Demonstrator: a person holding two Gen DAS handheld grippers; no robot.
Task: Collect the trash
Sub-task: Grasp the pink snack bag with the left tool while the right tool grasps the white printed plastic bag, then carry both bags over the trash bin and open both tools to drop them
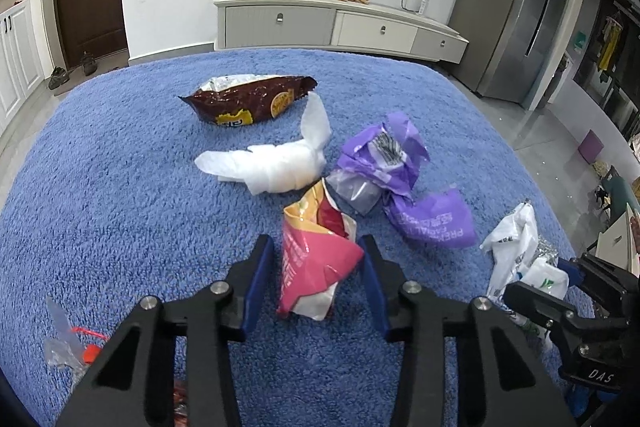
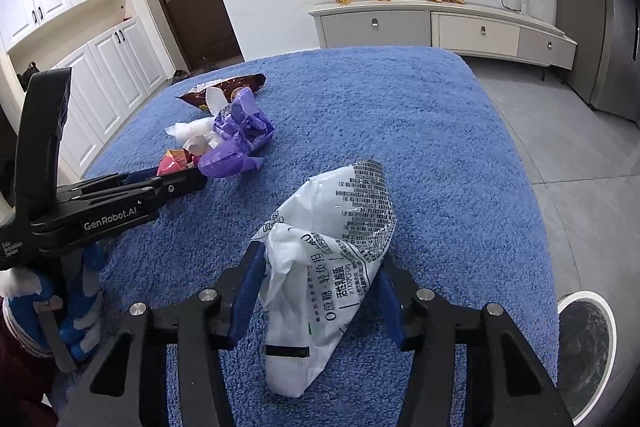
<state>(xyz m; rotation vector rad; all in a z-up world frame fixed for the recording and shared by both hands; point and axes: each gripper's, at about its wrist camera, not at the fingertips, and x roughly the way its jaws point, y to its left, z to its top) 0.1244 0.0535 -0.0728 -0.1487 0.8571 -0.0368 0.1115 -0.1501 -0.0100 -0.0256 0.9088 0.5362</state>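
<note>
Black-framed with blue pads, the left gripper [image 1: 318,261] has its jaws clenched on a crinkled pink snack bag [image 1: 316,259] on the shaggy blue rug [image 1: 120,167]. Right gripper [image 2: 320,279] jaws clamp a glossy white printed bag [image 2: 332,259]. Beyond lie a crumpled tissue [image 1: 272,163], purple wrapper [image 1: 400,179] and brown foil bag [image 1: 248,99].

Glossy crinkled plastic wrappers [image 1: 316,259] (foil-lined inside) on shaggy blue carpet [image 1: 120,195]
</note>
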